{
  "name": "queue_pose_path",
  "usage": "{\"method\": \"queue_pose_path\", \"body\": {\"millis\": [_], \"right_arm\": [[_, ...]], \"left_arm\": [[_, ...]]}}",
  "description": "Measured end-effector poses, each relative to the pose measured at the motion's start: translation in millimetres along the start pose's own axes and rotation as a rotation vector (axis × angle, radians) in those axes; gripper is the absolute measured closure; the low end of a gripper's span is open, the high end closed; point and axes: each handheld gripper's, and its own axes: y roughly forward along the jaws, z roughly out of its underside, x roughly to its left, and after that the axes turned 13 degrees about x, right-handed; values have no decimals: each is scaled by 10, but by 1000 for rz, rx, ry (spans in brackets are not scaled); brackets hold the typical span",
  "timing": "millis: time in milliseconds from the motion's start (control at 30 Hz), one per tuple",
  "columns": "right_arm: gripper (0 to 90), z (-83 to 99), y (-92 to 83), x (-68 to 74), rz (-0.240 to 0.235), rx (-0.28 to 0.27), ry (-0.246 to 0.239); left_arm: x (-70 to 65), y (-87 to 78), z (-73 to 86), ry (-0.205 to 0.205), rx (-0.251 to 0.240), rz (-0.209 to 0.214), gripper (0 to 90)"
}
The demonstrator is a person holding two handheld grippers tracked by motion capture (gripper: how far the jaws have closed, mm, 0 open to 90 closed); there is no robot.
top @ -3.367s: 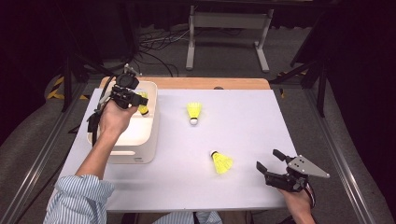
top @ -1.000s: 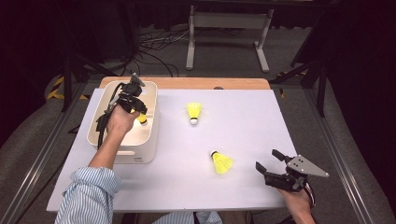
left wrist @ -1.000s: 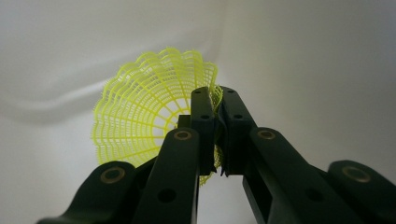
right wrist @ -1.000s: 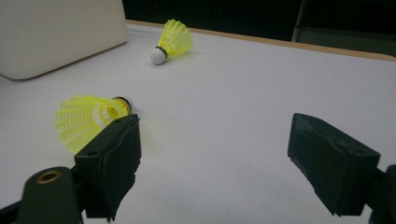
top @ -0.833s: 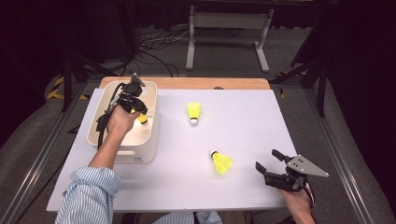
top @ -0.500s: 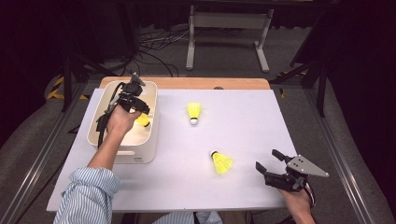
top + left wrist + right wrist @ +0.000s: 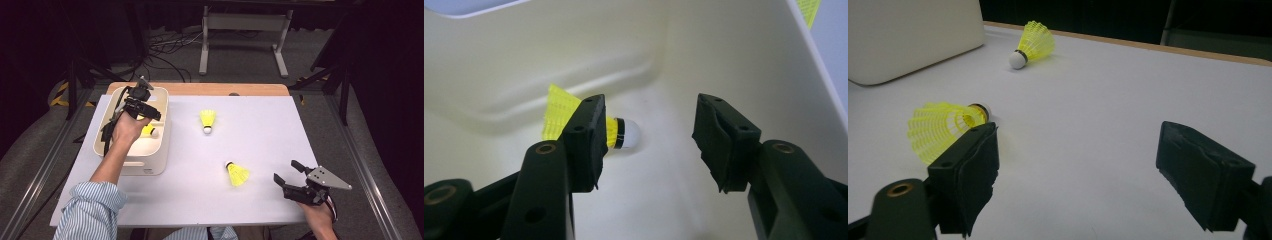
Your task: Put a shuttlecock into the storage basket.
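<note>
Left gripper (image 7: 141, 103) over the cream bin (image 7: 161, 150), a yellow shuttlecock (image 7: 574, 120) lying loose inside.

In the left gripper view the fingers (image 7: 585, 140) stand apart, having just been opening; the shuttlecock lies on the bin floor, partly hidden behind the left-hand finger, cork tip towards the gap, and nothing presses on it. The bin sits at about 9 o'clock on the white bench (image 7: 260, 135), close to its left edge. A second shuttlecock (image 7: 208, 120) lies near 12 o'clock, well apart from the bin wall, and a third shuttlecock (image 7: 237, 173) lies towards 5 o'clock. The right gripper (image 7: 295, 181) rests at the near right corner with its fingers (image 7: 970, 170) wide apart and empty, the third shuttlecock just beyond its left-hand finger, with bare bench ahead of it.
</note>
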Motion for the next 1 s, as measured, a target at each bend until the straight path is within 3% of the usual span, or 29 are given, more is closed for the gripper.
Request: {"method": "queue_pose_path", "body": {"millis": [567, 1000], "right_arm": [[180, -1, 4, 4, -2, 1, -3], [180, -2, 8, 6, -2, 2, -4]], "left_arm": [[-12, -191, 95, 5, -44, -10, 416], [-91, -332, 194, 42, -97, 24, 418]]}}
